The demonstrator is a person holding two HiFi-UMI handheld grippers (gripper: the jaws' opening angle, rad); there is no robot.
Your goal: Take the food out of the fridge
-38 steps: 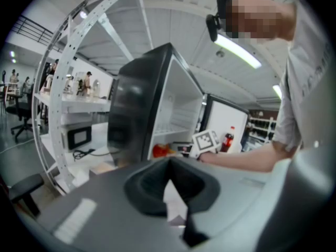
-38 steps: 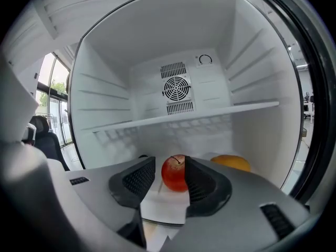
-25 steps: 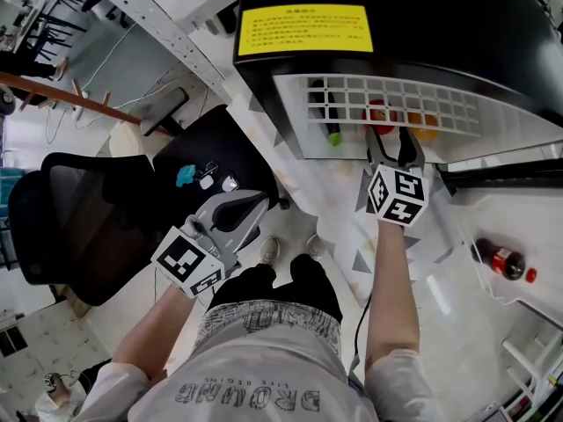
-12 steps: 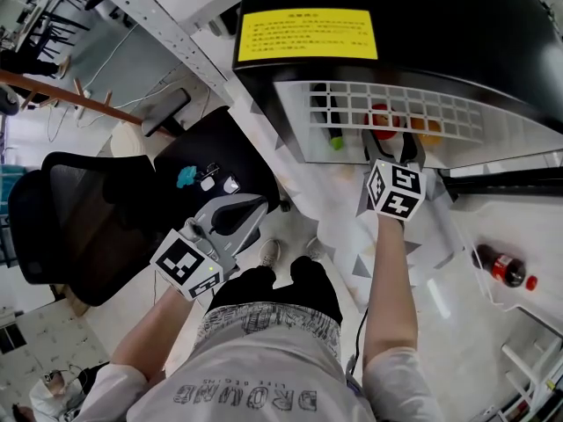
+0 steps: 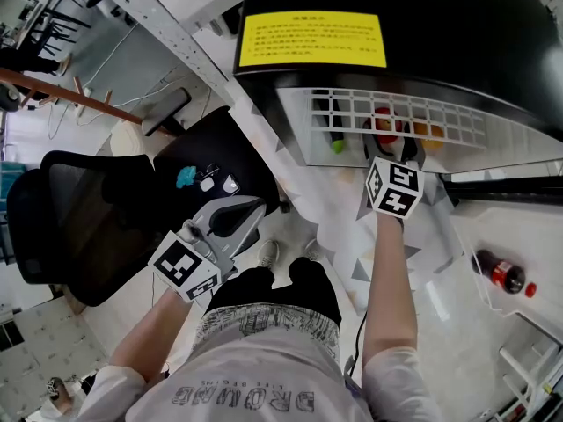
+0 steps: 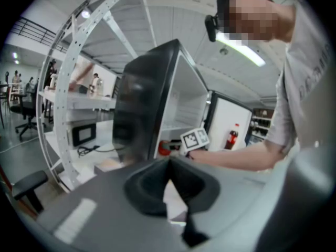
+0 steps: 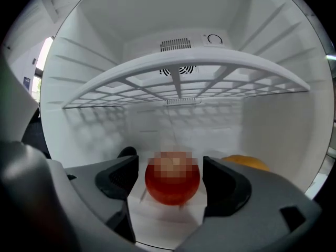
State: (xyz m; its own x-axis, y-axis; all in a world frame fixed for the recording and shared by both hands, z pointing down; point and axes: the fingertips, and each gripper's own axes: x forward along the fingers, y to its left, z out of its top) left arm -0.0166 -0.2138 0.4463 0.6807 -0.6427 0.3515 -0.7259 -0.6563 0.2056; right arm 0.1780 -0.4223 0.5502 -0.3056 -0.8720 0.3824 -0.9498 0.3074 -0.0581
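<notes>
Red round fruit (image 7: 173, 187) sits on the floor of the black fridge (image 5: 457, 33), under a white wire shelf (image 7: 178, 70). My right hand-held gripper (image 7: 170, 178) straddles it, jaws wide and not touching, lined up to close. Left hand-held gripper (image 6: 167, 188) idles shut, empty.

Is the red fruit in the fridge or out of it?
In: the red fruit sits on the floor of the fridge, beneath the wire shelf.

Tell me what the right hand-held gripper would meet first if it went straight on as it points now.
Most likely the red fruit: it sits straight ahead of the right hand-held gripper, centred between the open jaws, untouched. The orange fruit lies off to the right.
</notes>
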